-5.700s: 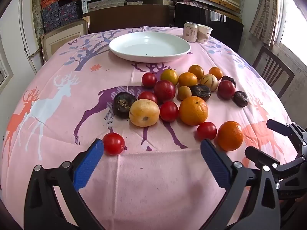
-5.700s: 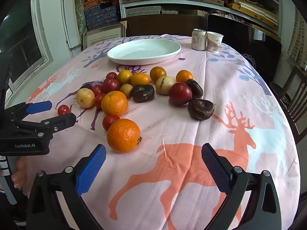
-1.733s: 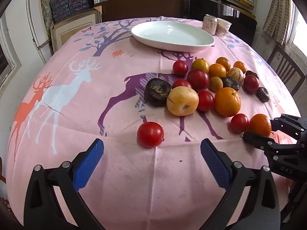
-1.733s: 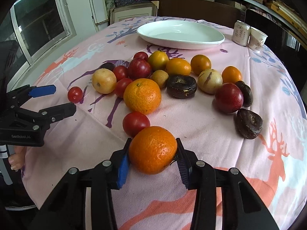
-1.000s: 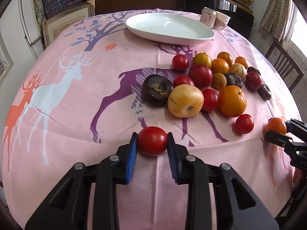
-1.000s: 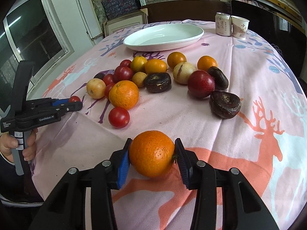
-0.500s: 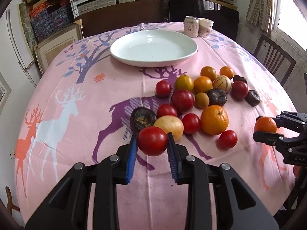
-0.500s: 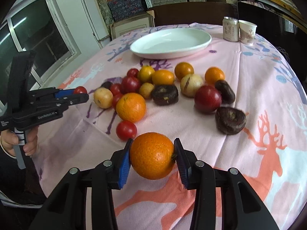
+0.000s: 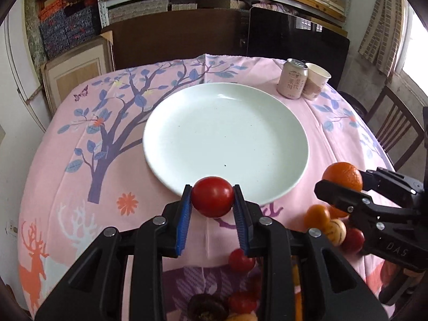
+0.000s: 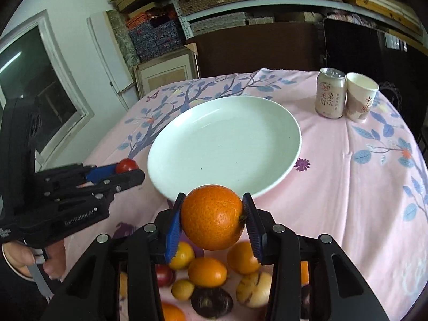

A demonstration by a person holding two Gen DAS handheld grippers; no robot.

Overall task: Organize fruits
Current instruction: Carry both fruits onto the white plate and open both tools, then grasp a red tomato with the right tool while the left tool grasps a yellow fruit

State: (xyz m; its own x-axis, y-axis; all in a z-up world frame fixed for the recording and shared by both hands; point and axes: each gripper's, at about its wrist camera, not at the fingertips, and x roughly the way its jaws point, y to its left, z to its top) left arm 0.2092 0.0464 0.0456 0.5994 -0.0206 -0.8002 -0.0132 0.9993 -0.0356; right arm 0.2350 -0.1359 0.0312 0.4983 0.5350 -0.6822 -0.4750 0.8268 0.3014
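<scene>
Left wrist view: the left gripper [image 9: 212, 200] pinches a red tomato [image 9: 212, 196] between its blue pads, jaws pressed on either side of it. The round tomato shows no clear long axis or stem end. It hangs in front of the near rim of the white plate [image 9: 187, 123], which lies bare on the pink deer-print tabletop [image 9: 80, 176]. To the right, the right gripper [image 9: 345, 182] reaches in from the edge, holding an orange [image 9: 341, 174] just off the plate's right rim. Below it, a cluster of loose fruit [image 9: 329, 227] lies on the cloth, partly hidden by both tools. A drink can [image 9: 293, 81] and a paper cup [image 9: 315, 80] stand touching each other beyond the plate, near the far edge of the tabletop. A wooden chair [image 9: 393, 131] stands off the right side.

Right wrist view: the right gripper [image 10: 212, 218] clamps the orange [image 10: 211, 216], jaws closed on its sides, its stem end turned toward the right pad. The fruit hangs over the plate's [image 10: 214, 139] near rim. At left, the left gripper [image 10: 128, 169], held by a hand [image 10: 24, 256], carries the tomato [image 10: 125, 164] just beside the plate's left rim. More fruit [image 10: 208, 270] lies under the jaws. Open cloth stretches right of the plate as far as the can [image 10: 329, 96] and cup [image 10: 359, 100].
</scene>
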